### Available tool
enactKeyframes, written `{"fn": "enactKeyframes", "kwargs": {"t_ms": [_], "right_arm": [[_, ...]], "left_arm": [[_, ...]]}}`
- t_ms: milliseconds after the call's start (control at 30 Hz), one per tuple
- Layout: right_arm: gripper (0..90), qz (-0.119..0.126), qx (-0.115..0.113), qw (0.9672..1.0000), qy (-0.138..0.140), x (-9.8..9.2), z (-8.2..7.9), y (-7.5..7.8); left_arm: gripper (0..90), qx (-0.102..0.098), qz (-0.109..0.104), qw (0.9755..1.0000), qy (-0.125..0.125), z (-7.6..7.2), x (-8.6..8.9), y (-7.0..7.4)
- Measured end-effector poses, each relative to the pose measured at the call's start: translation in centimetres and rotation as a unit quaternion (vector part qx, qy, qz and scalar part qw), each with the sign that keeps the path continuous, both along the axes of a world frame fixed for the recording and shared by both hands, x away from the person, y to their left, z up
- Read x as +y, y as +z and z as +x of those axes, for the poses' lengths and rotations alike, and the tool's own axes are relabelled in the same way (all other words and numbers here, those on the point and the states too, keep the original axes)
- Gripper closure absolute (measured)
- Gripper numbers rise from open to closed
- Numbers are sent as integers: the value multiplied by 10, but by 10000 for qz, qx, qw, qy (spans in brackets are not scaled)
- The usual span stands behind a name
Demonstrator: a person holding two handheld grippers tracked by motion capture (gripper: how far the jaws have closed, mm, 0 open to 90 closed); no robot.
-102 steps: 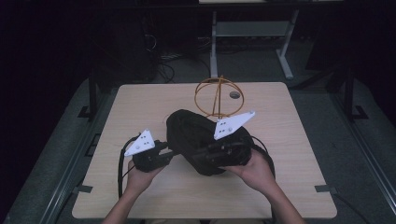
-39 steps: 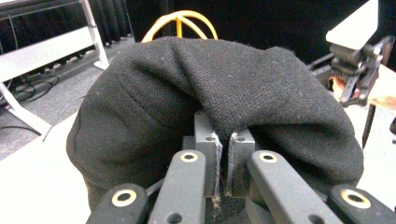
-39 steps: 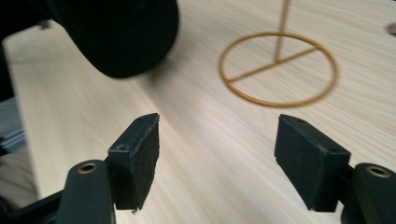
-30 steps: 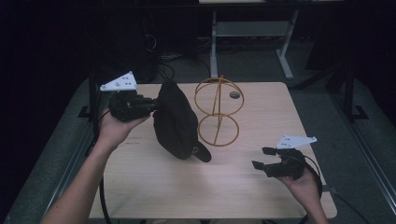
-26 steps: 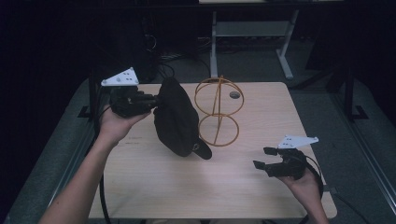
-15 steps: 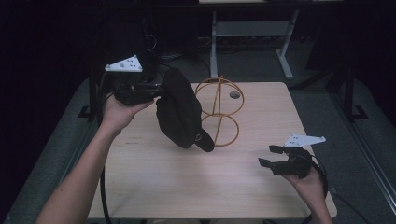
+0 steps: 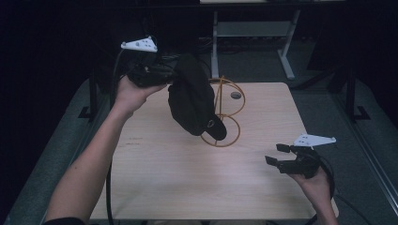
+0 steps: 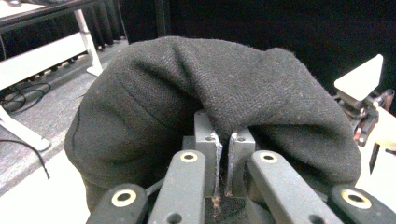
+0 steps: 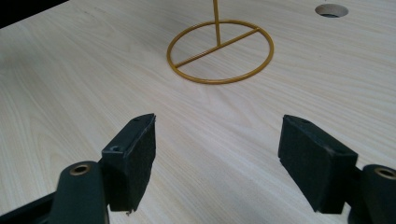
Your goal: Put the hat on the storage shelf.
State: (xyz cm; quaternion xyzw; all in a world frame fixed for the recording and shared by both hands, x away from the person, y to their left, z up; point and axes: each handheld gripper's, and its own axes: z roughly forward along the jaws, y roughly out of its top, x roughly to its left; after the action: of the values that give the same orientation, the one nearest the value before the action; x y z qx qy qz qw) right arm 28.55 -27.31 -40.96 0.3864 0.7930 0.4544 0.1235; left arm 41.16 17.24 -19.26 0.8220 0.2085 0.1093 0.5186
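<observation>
A black fabric cap (image 7: 192, 101) hangs in the air over the table's far middle, just left of and partly in front of a gold wire stand (image 7: 230, 116). My left gripper (image 7: 171, 77) is shut on the cap's edge, raised above the table's far left. In the left gripper view the pads (image 8: 223, 140) pinch the dark cloth (image 8: 187, 84), which bulges over them. My right gripper (image 7: 276, 154) hovers open and holds nothing near the table's front right. In the right gripper view its jaws (image 9: 224, 154) stand wide apart, facing the stand's ring base (image 9: 217, 45).
The light wooden table (image 7: 178, 173) has a round cable hole (image 7: 236, 95) at the far side, behind the stand. A white desk frame (image 7: 253, 28) and cables stand on the dark floor beyond. The other gripper (image 8: 369, 107) shows at the right of the left gripper view.
Both grippers held the cap near the table's front at first. Over the last second the left hand has lifted the cap higher and toward the stand; the right hand drifted slightly right.
</observation>
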Motion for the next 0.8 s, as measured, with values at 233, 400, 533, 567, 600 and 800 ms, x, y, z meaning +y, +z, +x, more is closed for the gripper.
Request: {"fn": "enactKeyframes", "kwargs": {"t_ms": [233,400,533,567,600,800], "right_arm": [[271,-3,-17,10000,-43,0,-1,0],[271,16,-16,10000,-66,-3,-1,0],[271,46,-11,9999,-111,-5,-1,-2],[271,48,-12,9999,-111,-5,-1,-2],[271,50,-15,9999,-111,-5,-1,-3],[271,42,18,10000,-71,-6,0,-5]], "left_arm": [[861,-31,201,9998,-60,12,-24,15],[861,-44,335,9994,-90,20,-40,21],[861,8,379,9992,-105,29,-60,18],[860,8,379,9992,-105,29,-60,18],[860,-7,423,9991,-103,31,-63,17],[859,77,439,9990,-21,41,-78,9]]}}
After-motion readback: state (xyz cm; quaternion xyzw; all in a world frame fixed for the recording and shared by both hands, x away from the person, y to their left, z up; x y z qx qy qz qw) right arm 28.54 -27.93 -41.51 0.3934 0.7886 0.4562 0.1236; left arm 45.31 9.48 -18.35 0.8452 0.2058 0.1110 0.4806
